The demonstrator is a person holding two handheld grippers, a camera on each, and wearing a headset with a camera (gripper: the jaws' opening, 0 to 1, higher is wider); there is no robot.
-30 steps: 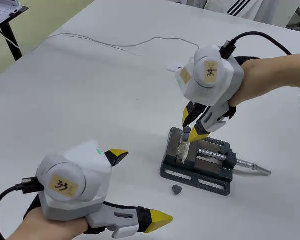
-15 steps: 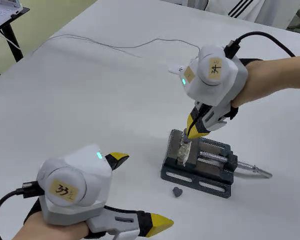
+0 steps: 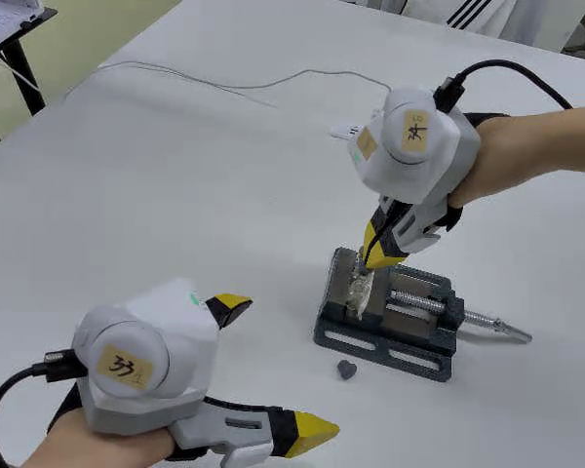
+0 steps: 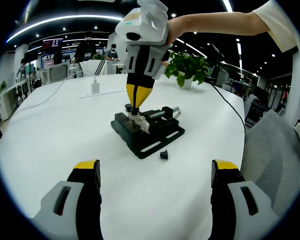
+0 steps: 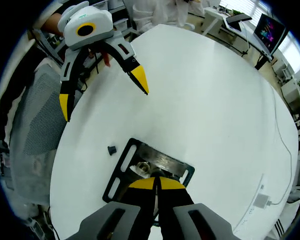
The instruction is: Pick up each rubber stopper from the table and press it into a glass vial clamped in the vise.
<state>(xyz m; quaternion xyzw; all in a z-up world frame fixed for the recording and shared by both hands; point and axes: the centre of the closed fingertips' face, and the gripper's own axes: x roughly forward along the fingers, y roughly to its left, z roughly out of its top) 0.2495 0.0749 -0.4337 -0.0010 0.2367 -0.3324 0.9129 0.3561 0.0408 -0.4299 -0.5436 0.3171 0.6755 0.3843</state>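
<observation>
A dark vise (image 3: 409, 336) stands on the white table and clamps a glass vial (image 3: 357, 291) upright. My right gripper (image 3: 373, 258) points straight down at the vial's mouth with its jaws shut. Its tips rest on a dark stopper (image 4: 129, 107) seated in the vial (image 4: 140, 122). In the right gripper view the shut gripper (image 5: 156, 183) covers most of the vial (image 5: 141, 169). A loose grey rubber stopper (image 3: 346, 370) lies in front of the vise (image 4: 150, 135). My left gripper (image 3: 273, 369) hovers open at the near left and holds nothing.
A white charger block (image 3: 343, 131) with a thin cable (image 3: 205, 83) lies at the back of the table. The vise screw handle (image 3: 497, 329) sticks out to the right. A potted plant (image 4: 187, 67) stands on the far side.
My right gripper has come down slightly onto the vial's mouth and its jaws have closed together. The left gripper has hardly moved.
</observation>
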